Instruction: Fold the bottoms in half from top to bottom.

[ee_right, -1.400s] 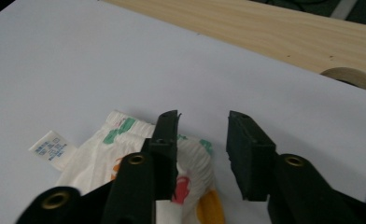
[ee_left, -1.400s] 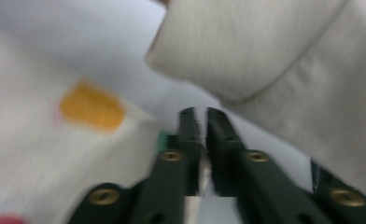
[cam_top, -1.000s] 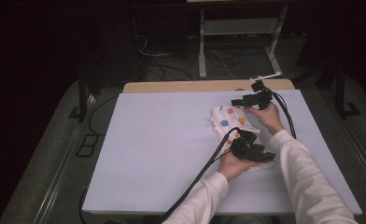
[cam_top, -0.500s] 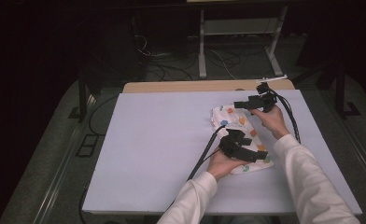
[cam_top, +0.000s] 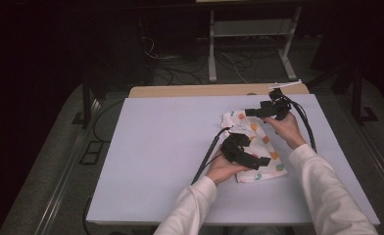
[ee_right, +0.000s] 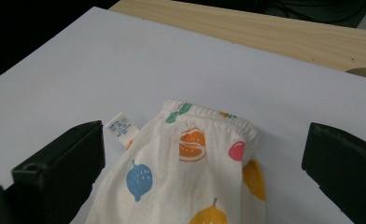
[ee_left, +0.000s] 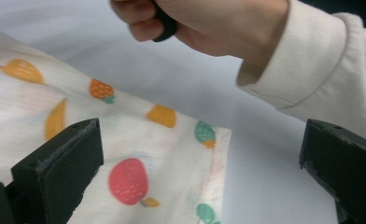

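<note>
We see one garment, a small white piece with fruit prints, lying folded on the right half of the white table; in the high view its middle is covered by the left gripper and the hand that carries it, so we cannot tell how the folds lie there. In the left gripper view the cloth is cut off at the left and bottom edges; in the right gripper view its lower part runs out of frame, and one small label sticks out beside the elastic edge; the print on it is too small to read. There are two grippers; the left one has just been opening, its jaws now wide above a corner of the cloth and not pressing it; the right gripper has also just been opening, jaws wide over the far end, holding nothing. The right hand is cut off at the top of the left gripper view.
</note>
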`<state>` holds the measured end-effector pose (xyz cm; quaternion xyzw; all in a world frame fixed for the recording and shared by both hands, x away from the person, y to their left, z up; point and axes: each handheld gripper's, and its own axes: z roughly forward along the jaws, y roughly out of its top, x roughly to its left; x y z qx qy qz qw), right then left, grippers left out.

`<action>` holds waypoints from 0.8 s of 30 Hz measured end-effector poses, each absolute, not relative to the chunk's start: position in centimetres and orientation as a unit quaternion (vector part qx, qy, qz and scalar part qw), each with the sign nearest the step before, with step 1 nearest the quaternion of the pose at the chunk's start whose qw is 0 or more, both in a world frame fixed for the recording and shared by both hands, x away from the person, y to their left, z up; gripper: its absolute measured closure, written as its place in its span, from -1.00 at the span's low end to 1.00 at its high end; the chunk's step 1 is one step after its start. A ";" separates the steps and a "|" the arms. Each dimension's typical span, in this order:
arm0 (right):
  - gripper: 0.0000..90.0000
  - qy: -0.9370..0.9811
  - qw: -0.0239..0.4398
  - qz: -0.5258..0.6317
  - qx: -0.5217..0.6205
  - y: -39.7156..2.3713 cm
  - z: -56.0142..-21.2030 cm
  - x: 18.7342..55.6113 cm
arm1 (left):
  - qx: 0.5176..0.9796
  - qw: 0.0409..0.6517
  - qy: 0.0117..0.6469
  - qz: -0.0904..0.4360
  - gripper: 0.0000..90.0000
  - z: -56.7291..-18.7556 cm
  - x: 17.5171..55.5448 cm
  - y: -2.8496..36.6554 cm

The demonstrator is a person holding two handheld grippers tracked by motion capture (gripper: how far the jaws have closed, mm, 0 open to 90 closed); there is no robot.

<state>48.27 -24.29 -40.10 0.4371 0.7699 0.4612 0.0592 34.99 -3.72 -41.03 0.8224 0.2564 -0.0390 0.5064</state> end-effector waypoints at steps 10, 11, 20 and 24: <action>-1.00 0.772 0.073 0.461 0.432 -24.8 -40.0 47.7 | 0.831 0.496 0.252 0.007 -1.00 -39.8 36.2 -1.4; -1.00 0.771 0.072 0.462 0.433 -24.9 -40.0 47.7 | 0.831 0.496 0.253 0.008 -1.00 -39.7 36.5 -1.1; -1.00 0.770 0.074 0.460 0.436 -25.4 -40.1 47.7 | 0.827 0.496 0.263 0.025 -1.00 -38.6 37.9 0.8; -1.00 0.771 0.075 0.457 0.436 -25.4 -40.0 47.6 | 0.829 0.492 0.263 0.033 -1.00 -38.1 38.7 1.5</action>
